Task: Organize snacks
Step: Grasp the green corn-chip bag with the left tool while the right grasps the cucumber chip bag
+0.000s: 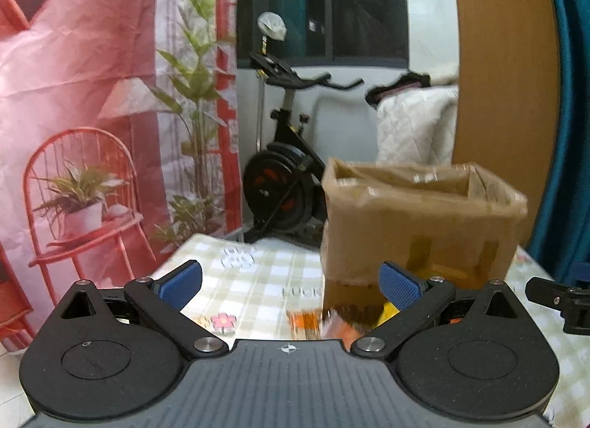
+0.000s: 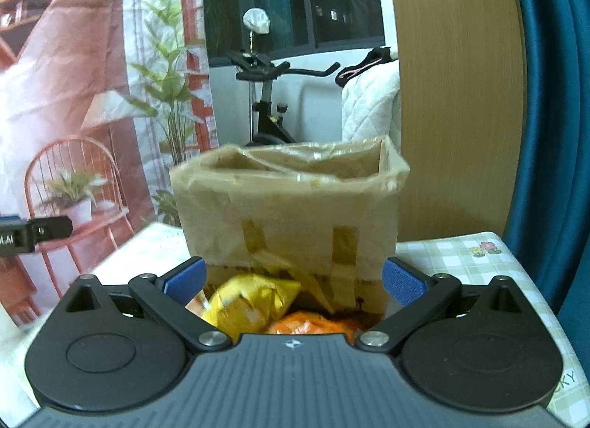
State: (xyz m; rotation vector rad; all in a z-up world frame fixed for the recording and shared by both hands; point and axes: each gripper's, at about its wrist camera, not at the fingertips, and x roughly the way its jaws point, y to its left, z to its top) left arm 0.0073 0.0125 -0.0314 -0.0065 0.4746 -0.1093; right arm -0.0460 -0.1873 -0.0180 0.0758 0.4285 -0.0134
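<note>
An open, tape-covered cardboard box [image 1: 420, 221] stands on the checked tablecloth [image 1: 254, 280]; it also shows in the right wrist view [image 2: 287, 206]. My left gripper [image 1: 291, 286] is open and empty, left of the box's front. Orange snack packets [image 1: 313, 323] lie on the cloth just below it. My right gripper [image 2: 293, 280] is open in front of the box. A yellow snack bag [image 2: 247, 300] and an orange packet [image 2: 309, 324] lie between and below its fingers, not gripped.
An exercise bike [image 1: 284, 177] stands behind the table. A printed red backdrop [image 1: 92, 114] hangs at left. A wooden panel [image 2: 457, 96] and blue curtain [image 2: 553, 96] are at right. The other gripper shows at the frame edge [image 1: 556, 299].
</note>
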